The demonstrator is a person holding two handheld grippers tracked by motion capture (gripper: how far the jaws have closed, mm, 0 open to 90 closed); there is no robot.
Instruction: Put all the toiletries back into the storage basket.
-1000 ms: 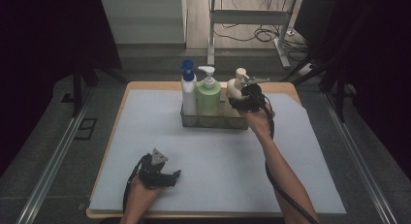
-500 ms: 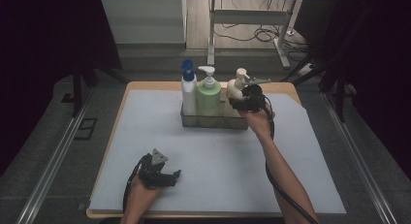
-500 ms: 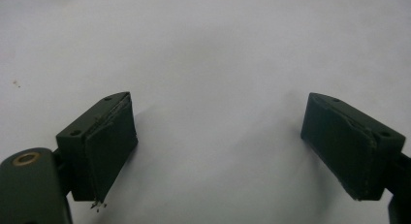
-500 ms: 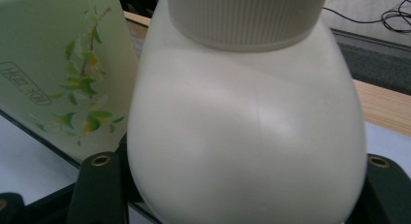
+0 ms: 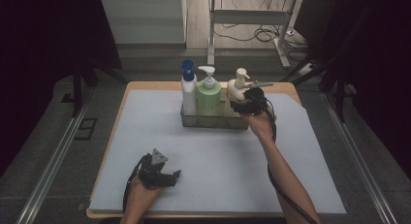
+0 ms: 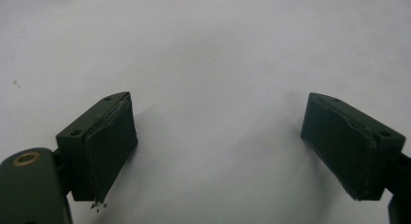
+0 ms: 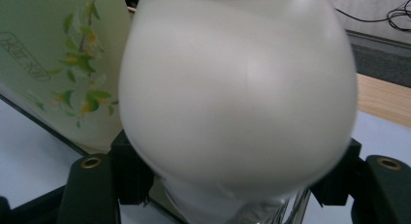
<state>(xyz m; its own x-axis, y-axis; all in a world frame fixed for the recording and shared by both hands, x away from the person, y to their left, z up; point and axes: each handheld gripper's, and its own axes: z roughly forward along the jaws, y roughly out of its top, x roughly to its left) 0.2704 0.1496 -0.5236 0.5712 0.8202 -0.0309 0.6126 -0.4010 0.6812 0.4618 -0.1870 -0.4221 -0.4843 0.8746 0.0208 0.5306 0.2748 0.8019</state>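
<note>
cream pump bottle (image 5: pixel 237 90) upright at rack's (image 5: pixel 213 121) right end | right tool (image 5: pixel 246 104) straddles its belly, jaws just widening, pads off it | left tool (image 5: pixel 167 178) apart, idle on tabletop (image 5: pixel 218 156), well off

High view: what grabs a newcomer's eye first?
Three pump bottles stand in a clear rectangular tray at the far middle of the pale blue mat: a white bottle with a blue cap, a light green bottle and a rounded cream-white bottle. The right gripper straddles the cream-white bottle, its jaws having just been opening. The left gripper rests open near the mat's front edge.
</note>
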